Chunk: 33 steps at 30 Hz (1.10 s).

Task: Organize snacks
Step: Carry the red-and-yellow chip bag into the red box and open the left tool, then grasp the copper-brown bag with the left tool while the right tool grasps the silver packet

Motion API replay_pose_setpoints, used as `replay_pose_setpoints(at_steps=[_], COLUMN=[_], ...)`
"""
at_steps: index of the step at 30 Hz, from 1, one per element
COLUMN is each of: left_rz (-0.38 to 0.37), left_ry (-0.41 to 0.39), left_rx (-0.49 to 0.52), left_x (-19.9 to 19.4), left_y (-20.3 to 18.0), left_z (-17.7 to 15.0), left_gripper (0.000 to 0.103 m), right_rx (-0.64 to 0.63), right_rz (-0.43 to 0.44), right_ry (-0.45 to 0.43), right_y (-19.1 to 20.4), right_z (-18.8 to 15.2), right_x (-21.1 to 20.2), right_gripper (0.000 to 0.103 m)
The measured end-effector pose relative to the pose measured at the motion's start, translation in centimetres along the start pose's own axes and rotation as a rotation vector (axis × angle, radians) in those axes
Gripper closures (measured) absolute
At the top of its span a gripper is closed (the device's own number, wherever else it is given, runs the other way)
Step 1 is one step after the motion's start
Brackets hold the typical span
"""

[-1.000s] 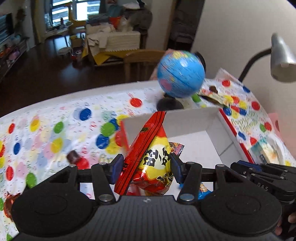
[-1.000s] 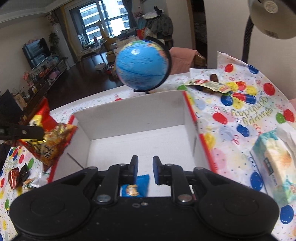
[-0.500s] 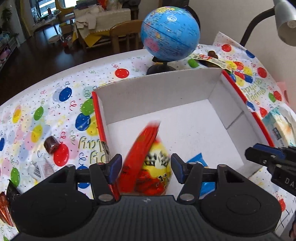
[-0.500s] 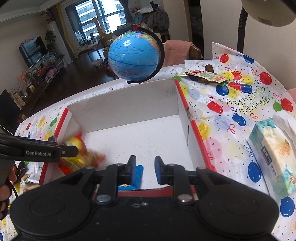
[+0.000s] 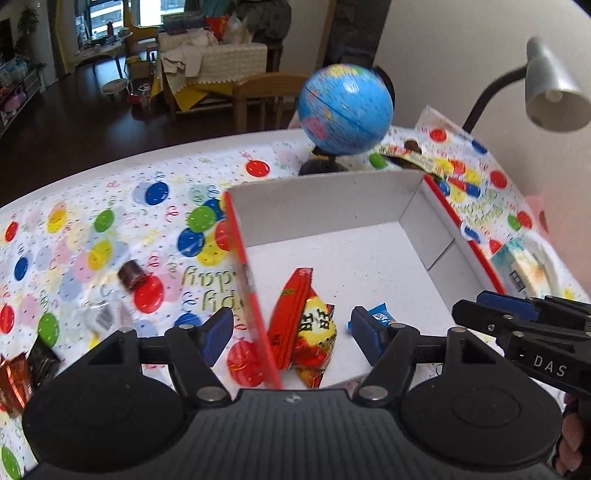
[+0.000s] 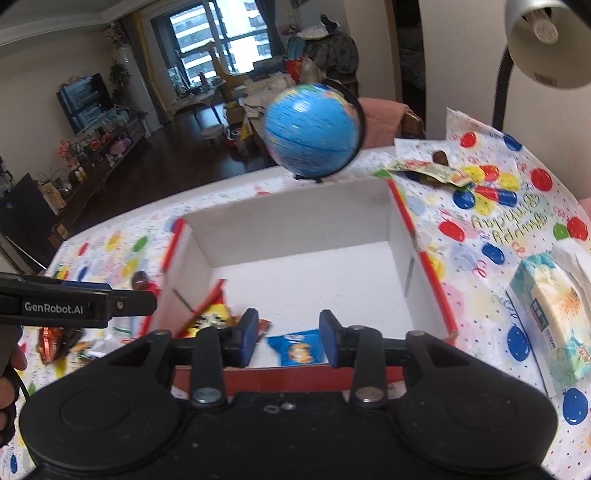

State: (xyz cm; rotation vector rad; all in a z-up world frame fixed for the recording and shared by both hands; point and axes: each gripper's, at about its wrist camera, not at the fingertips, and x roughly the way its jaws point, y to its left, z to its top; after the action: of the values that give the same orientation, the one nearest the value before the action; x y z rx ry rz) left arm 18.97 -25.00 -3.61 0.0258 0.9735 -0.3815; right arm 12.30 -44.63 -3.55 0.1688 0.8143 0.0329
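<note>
Red-yellow snack bag (image 5: 308, 328) lies in white box (image 5: 332, 206), dropped for sorting; left tongs (image 5: 291, 330) just spread, released. Right tongs (image 6: 288, 336) just parting, empty above blue packet (image 6: 299, 349) in box.

Box (image 6: 295, 225) open at top; far half of its floor bare. Near end taken by red snack bag (image 5: 308, 328) and blue packet (image 6: 299, 349). Globe (image 6: 312, 131) stands just behind far wall; lamp (image 6: 546, 33) overhangs right side. Tissue pack (image 6: 550, 314) right of box.
</note>
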Motion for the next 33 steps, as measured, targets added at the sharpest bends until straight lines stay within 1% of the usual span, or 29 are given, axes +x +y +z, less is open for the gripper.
replay_pose_setpoints(at_steps=[3, 4, 5, 6, 7, 10, 11, 15, 17, 19, 23, 28, 33], left_rz=[0.006, 0.006, 0.007, 0.011, 0.017, 0.033, 0.040, 0.060, 0.086, 0.112, 0.153, 0.207, 0.242], left_ry=[-0.033, -0.044, -0.053, -0.061, -0.068, -0.092, -0.100, -0.120, -0.134, -0.151, -0.160, -0.149, -0.126], left_rx=[-0.039, -0.051, -0.060, -0.066, -0.070, -0.088, -0.096, -0.115, -0.115, -0.117, -0.148, -0.201, -0.245], left_x=[-2.0, -2.7, -3.3, -3.9, -4.5, -6.1, -6.6, -8.3, -9.1, -10.0, -11.2, -11.8, -11.4], left_y=[1.8, 2.5, 3.2, 3.8, 4.4, 6.4, 7.0, 9.7, 10.8, 12.2, 15.4, 19.7, 23.7], left_z=[-0.6, -0.9, -1.1, -1.3, -1.6, -2.4, -2.7, -3.7, -4.2, -4.8, -6.1, -7.6, -8.8], left_gripper=[0.027, 0.027, 0.027, 0.027, 0.027, 0.023, 0.023, 0.023, 0.023, 0.023, 0.023, 0.023, 0.023], right_rx=[-0.023, -0.030, -0.036, -0.043, -0.050, -0.080, -0.092, -0.133, -0.145, -0.164, -0.193, -0.178, -0.188], right_rz=[0.017, 0.027, 0.034, 0.041, 0.048, 0.068, 0.073, 0.102, 0.112, 0.111, 0.089, 0.095, 0.099], right_ry=[-0.029, -0.039, -0.050, -0.061, -0.071, -0.088, -0.092, -0.107, -0.114, -0.127, -0.127, -0.092, -0.064], right_y=[1.8, 2.5, 3.2, 3.8, 4.5, 6.7, 7.5, 10.8, 12.4, 14.1, 17.3, 20.1, 22.6], right_z=[0.2, 0.2, 0.3, 0.3, 0.3, 0.3, 0.3, -0.1, -0.4, -0.6, -1.2, -2.1, -3.5], right_x=[-1.1, -1.5, -1.8, -2.1, -2.4, -2.8, -2.9, -2.9, -2.9, -2.9, -2.3, -0.8, 1.1], right_gripper=[0.056, 0.051, 0.043, 0.039, 0.033, 0.025, 0.021, 0.012, 0.004, 0.001, 0.000, 0.000, 0.000])
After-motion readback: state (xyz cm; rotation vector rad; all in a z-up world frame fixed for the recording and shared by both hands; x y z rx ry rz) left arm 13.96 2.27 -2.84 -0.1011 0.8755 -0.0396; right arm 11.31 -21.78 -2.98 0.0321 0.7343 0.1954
